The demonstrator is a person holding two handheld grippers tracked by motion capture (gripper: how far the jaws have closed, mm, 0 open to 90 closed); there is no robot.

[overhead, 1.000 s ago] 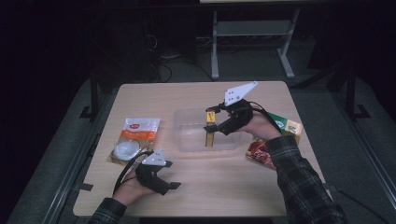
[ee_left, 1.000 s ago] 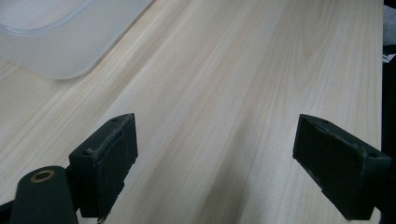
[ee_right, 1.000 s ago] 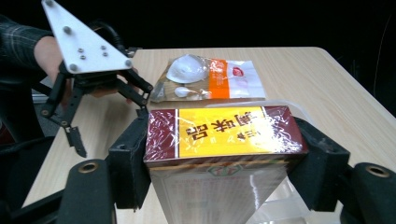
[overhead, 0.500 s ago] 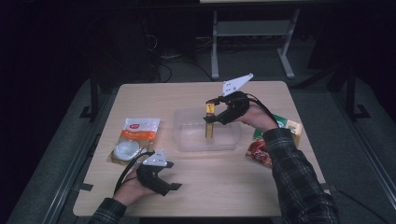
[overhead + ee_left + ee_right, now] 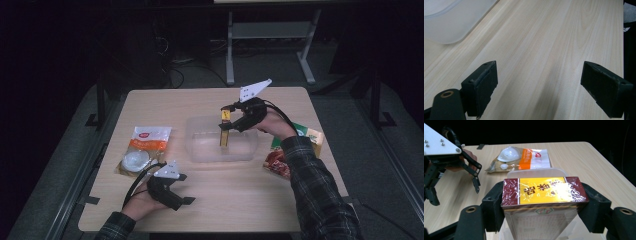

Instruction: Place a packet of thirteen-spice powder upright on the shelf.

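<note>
The right gripper (image 5: 226, 122) was clamped on the yellow box (image 5: 544, 190) and held it over the clear tub (image 5: 200, 145). Next, it needed to go lower and let go. The left gripper (image 5: 544, 87) rested with jaws apart, holding nothing.

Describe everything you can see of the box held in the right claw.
The box is a slim rectangular carton wrapped in shiny clear film, with a yellow middle panel bearing printed characters and dark red ends. The right claw clamps it by its two narrow ends, one black pad on each. In the high view it stands upright, its lower end down inside the clear plastic container at the table's middle. Whether it touches the container's floor I cannot tell.
</note>
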